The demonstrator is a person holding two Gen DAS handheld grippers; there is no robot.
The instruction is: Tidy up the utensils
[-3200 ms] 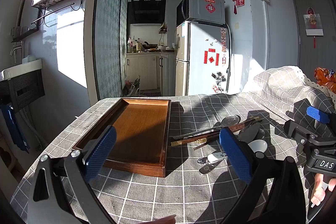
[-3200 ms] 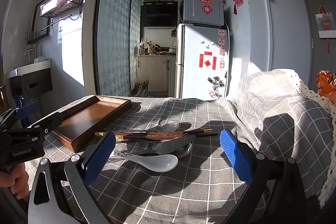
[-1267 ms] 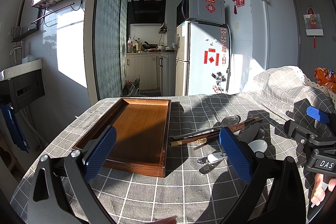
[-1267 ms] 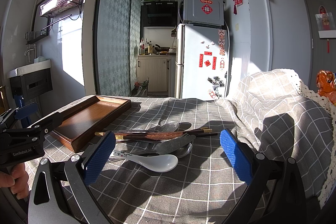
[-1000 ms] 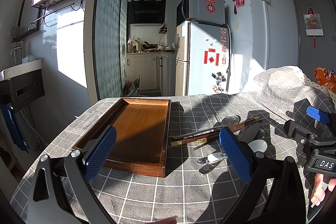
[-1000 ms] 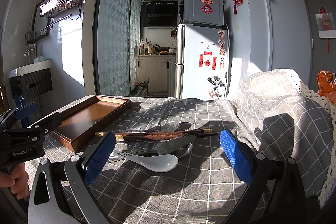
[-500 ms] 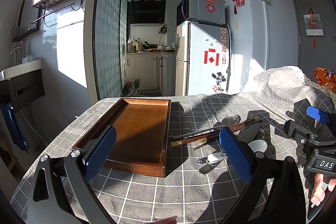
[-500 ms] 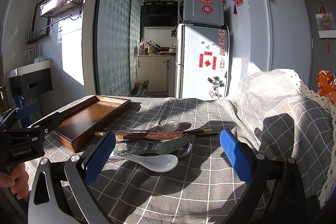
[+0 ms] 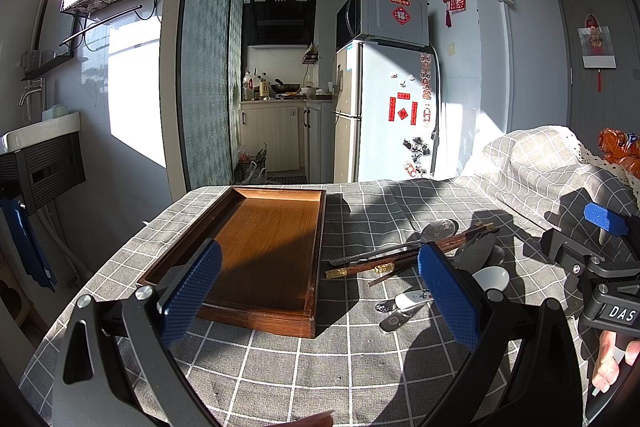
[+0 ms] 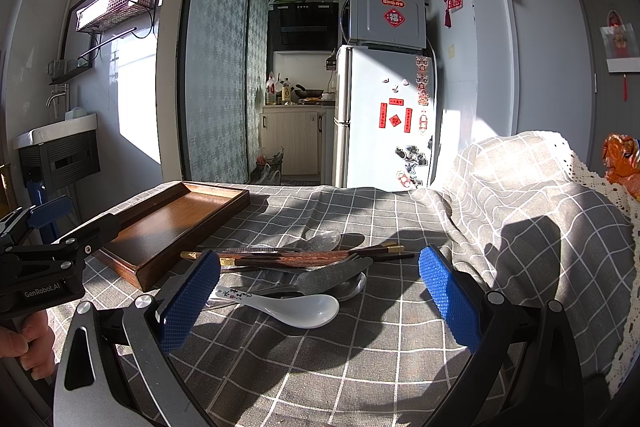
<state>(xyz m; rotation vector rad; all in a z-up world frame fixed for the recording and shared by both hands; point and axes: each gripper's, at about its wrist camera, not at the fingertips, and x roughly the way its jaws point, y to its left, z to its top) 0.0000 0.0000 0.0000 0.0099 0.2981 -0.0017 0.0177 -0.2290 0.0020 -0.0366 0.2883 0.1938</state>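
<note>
An empty wooden tray lies on the checked tablecloth. To its right sits a heap of utensils: a white ceramic spoon, dark wooden chopsticks, and metal spoons. My left gripper is open, hovering over the tray's near right corner. My right gripper is open too, just short of the white spoon. Neither holds anything.
The cloth rises over a bulky hump at the right. An orange packet lies at the far right edge. Behind the table stand a fridge and a sliding door. A hand grips the left gripper's handle.
</note>
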